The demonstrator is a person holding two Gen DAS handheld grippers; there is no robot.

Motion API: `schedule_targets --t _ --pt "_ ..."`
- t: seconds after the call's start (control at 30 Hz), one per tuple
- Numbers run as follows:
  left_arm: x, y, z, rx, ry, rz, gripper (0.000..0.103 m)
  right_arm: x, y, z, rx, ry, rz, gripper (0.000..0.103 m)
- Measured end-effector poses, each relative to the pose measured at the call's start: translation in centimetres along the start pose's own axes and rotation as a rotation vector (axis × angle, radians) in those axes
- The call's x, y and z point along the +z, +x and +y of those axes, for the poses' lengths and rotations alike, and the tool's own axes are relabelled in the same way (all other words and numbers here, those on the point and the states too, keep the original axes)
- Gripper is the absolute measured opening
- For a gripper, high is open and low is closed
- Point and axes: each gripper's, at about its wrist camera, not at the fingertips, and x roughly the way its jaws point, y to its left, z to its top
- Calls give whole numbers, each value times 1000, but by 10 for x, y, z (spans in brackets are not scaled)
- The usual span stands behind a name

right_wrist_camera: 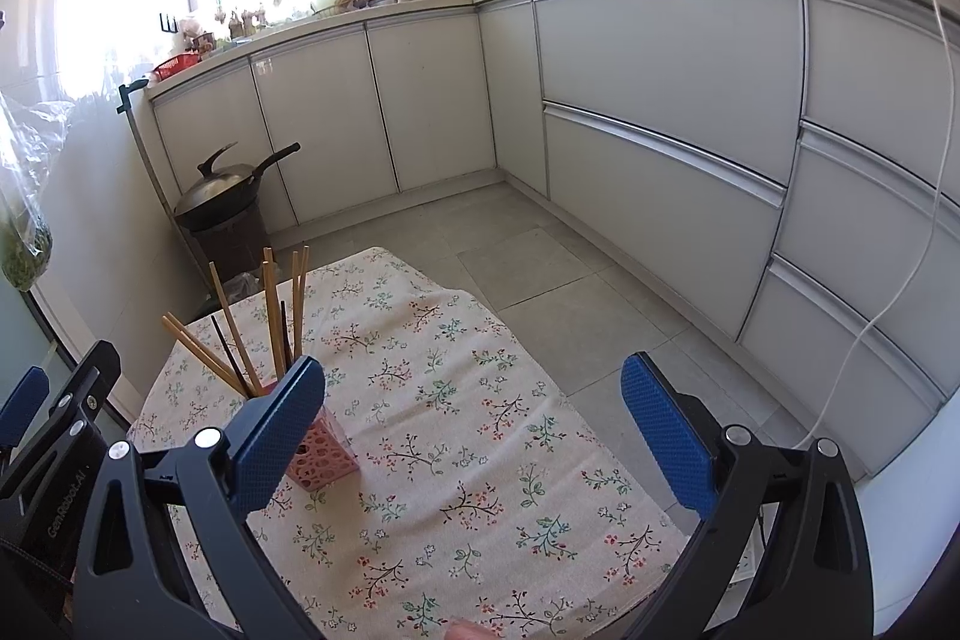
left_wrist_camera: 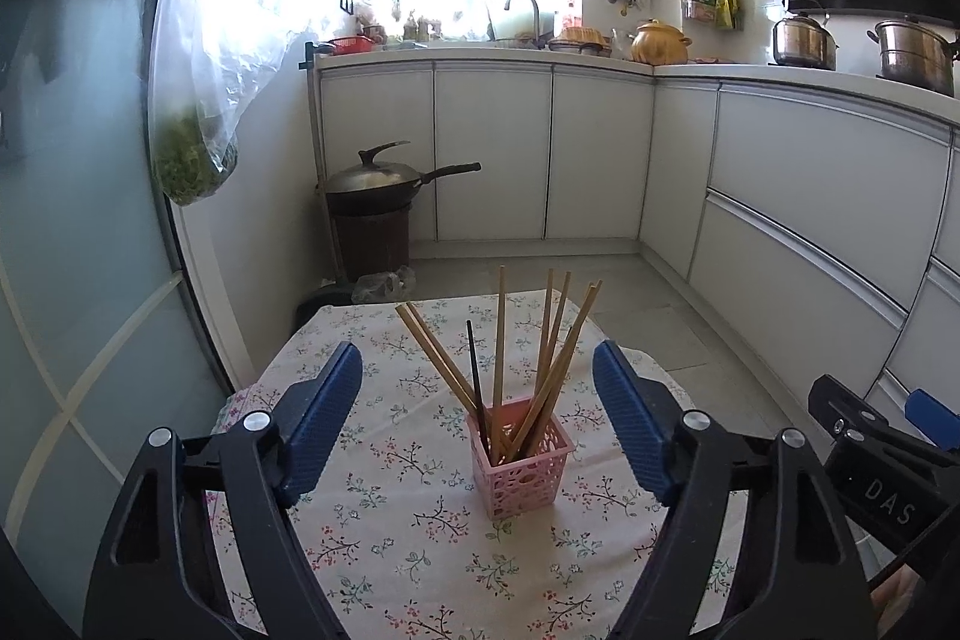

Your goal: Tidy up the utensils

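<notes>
A pink perforated holder [left_wrist_camera: 521,463] stands on the flowered tablecloth [left_wrist_camera: 396,538]. Several wooden chopsticks [left_wrist_camera: 499,334] and one dark chopstick [left_wrist_camera: 475,370] lean out of it. My left gripper [left_wrist_camera: 478,370] is open, its blue pads wide apart with the holder and chopsticks between and beyond them, nothing touched. In the right wrist view the holder [right_wrist_camera: 321,454] sits at the left, partly behind the left blue pad, with the chopsticks [right_wrist_camera: 273,322] fanned above. My right gripper [right_wrist_camera: 474,388] is open over bare cloth [right_wrist_camera: 468,430], holding nothing.
White kitchen cabinets [right_wrist_camera: 660,100] run along the back and right, with grey floor tiles [right_wrist_camera: 528,268] between them and the table. A wok on a dark stand [left_wrist_camera: 375,196] stands in the corner. A plastic bag of greens [left_wrist_camera: 192,142] hangs at left. The right gripper's body [left_wrist_camera: 870,460] shows at the lower right edge.
</notes>
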Motion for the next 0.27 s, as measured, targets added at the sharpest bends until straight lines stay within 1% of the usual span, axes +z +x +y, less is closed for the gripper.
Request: schedule_targets --t 0.03,0.1,0.2,0.27 --pt "1 0 1 1 -2 2 87 0 0 0 0 1 2 96" --pt "2 -1 2 10 -12 7 95 1 1 -1 0 3 2 96" --pt "3 -2 3 20 -17 7 96 0 2 -1 -2 3 2 96" --pt "2 -1 3 14 -17 17 96 0 2 -2 -1 3 2 96"
